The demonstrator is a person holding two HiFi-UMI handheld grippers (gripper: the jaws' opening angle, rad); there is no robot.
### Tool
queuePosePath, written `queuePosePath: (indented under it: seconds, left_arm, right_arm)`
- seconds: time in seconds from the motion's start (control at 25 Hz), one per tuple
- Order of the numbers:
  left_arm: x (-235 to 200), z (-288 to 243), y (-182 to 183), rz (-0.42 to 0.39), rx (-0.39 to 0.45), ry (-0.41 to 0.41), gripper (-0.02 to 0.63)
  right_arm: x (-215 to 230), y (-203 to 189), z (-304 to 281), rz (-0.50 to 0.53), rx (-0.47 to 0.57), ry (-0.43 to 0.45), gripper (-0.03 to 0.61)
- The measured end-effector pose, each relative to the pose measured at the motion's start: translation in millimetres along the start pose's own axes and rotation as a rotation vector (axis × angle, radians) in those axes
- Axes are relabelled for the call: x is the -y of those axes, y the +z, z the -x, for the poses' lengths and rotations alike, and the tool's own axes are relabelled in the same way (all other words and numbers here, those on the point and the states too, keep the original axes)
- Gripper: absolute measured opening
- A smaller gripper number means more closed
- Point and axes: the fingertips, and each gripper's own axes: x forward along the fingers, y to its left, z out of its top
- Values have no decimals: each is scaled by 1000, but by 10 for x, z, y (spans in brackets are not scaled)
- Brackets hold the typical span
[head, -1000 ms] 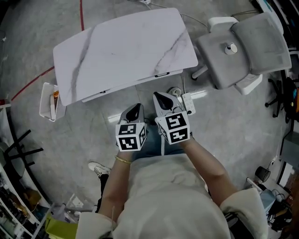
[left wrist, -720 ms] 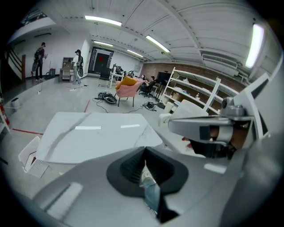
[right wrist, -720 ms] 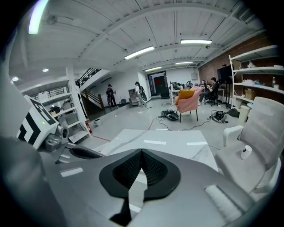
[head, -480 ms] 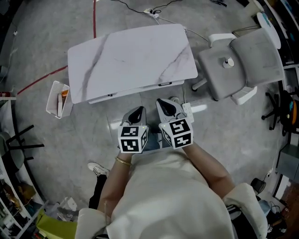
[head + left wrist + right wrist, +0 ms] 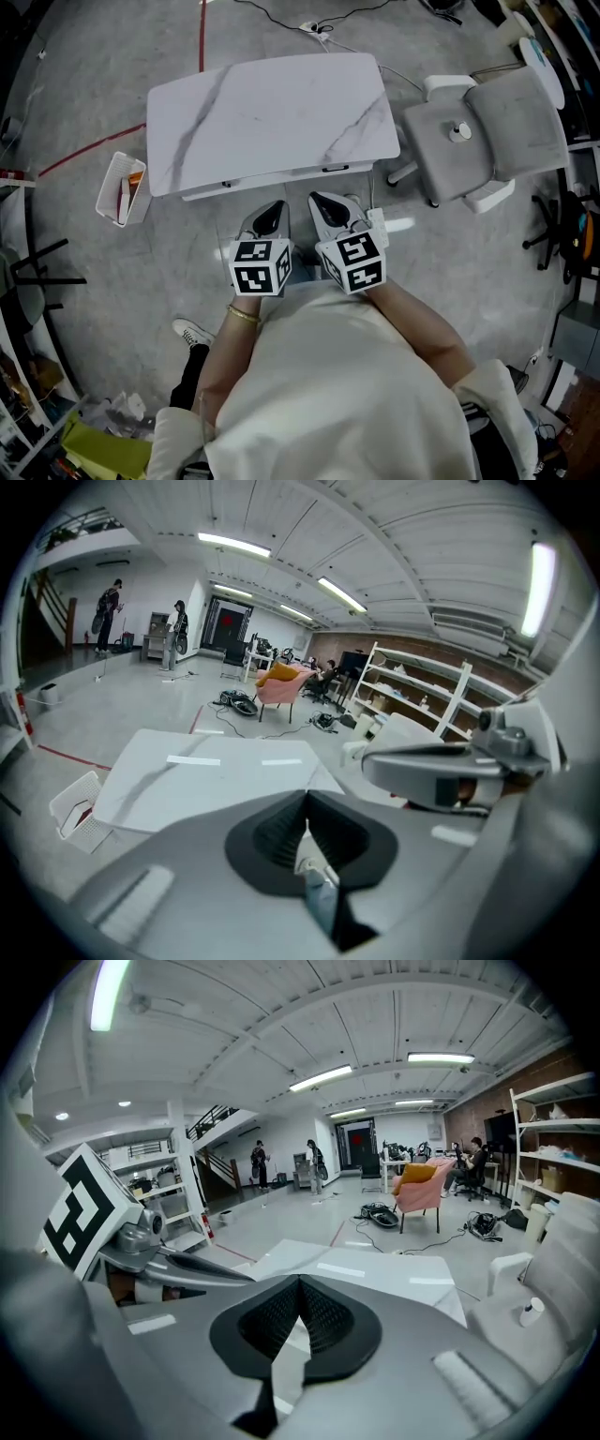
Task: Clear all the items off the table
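Grey floor [image 5: 112,281] around marble table [image 5: 272,112], left gripper [image 5: 274,212], right gripper [image 5: 324,204] off its near edge, jaws closed

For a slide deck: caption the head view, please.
Left gripper and right gripper, both shut, held side by side before a white table, basket on the floor left, grey chair right.

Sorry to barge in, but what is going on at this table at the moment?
A person stands at the table with a gripper in each hand. The left gripper and the right gripper are both shut and empty, side by side just short of its near edge. Nothing shows on the tabletop; a basket on the floor beside it holds a few things.
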Motion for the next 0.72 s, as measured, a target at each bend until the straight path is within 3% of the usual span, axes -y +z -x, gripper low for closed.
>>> queuePosePath:
  seconds: [0.72]
  left_arm:
    - [-14,259,-79,-39,37,26,9]
  right_arm:
    - [-221,-2,146,32,46,4,-3]
